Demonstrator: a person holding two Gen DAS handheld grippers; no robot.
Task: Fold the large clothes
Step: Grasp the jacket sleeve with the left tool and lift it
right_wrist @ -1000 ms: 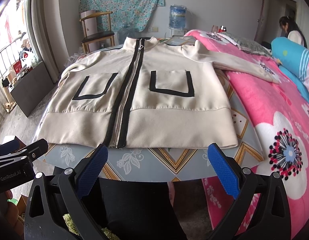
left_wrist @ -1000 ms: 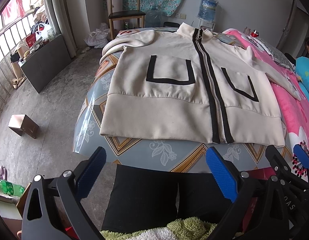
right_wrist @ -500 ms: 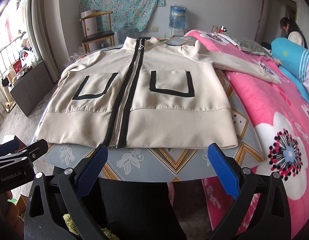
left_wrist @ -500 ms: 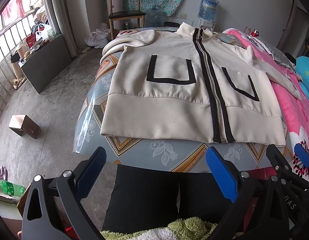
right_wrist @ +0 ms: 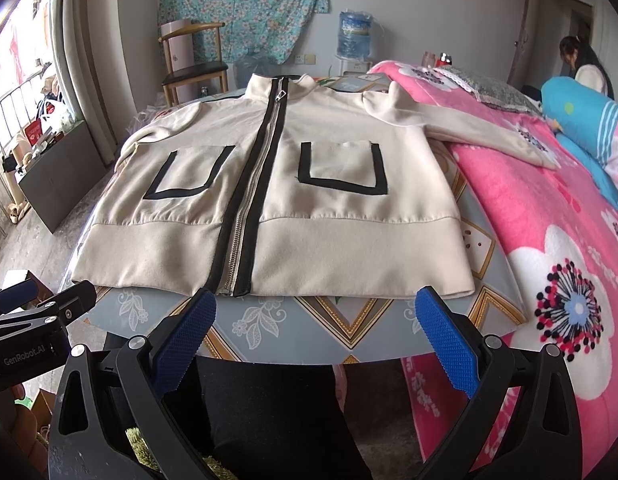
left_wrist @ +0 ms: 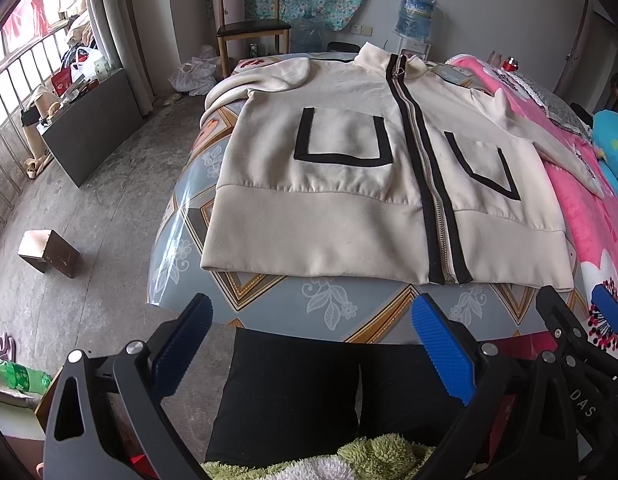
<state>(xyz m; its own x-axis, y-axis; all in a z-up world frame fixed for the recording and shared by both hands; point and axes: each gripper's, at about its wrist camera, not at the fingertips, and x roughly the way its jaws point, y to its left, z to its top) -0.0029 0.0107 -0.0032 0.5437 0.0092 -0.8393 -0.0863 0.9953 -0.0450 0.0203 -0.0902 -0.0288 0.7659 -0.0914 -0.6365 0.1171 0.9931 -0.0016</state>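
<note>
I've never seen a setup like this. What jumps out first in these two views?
A big cream jacket with a black-edged zipper and black U-shaped pocket trim lies spread flat, front up, filling the patterned table. Next to the table on the right is a bright pink flowered blanket, with one sleeve draped over it. At the bottom of each view, the left gripper and right gripper have blue-padded jaws wide open, short of the hem.

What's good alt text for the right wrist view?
A cream zip-up jacket with black trim lies flat, front up, on a patterned table, its hem nearest the camera. The right gripper hangs before that hem, jaws wide apart and empty. A pink floral blanket lies to the right.
</note>
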